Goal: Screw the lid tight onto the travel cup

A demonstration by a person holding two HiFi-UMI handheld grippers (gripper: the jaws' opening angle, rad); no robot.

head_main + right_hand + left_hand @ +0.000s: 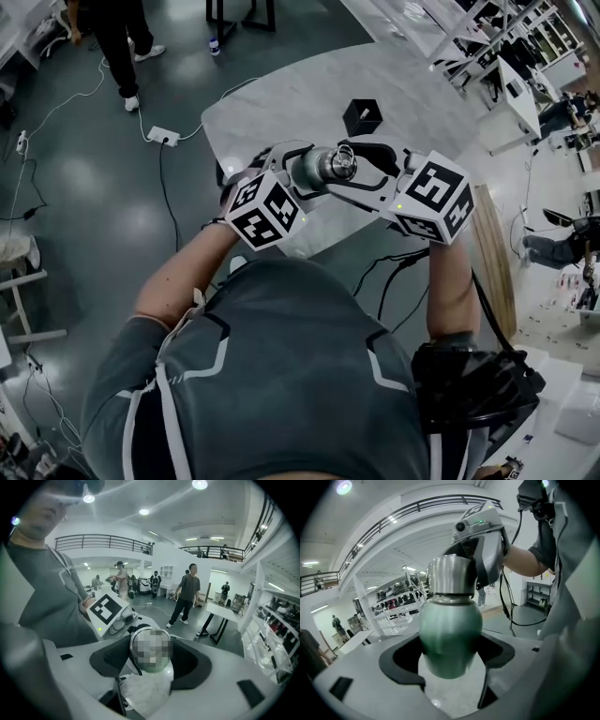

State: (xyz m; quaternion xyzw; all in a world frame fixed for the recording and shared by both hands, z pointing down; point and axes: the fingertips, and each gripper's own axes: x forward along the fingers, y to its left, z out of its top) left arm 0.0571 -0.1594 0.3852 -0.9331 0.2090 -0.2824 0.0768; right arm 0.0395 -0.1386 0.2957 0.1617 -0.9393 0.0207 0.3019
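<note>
A steel travel cup [319, 169] hangs in the air over the table, lying roughly level between my two grippers. My left gripper [302, 173] is shut on its rounded greenish body [450, 630], which fills the gap between the dark pads [401, 660]. The silver lid [450, 576] sits on the far end of the cup. My right gripper [366, 173] reaches in from the other side, its dark pads [110, 658] hugging both sides of the lid [150, 667]. A mosaic patch covers most of the lid in the right gripper view.
A white marble table [281, 103] lies below with a black hexagonal object [363, 115] on it. A wooden board [492, 253] runs along the right. A power strip [162, 136] and cables lie on the floor, and a person [117, 37] stands at the upper left.
</note>
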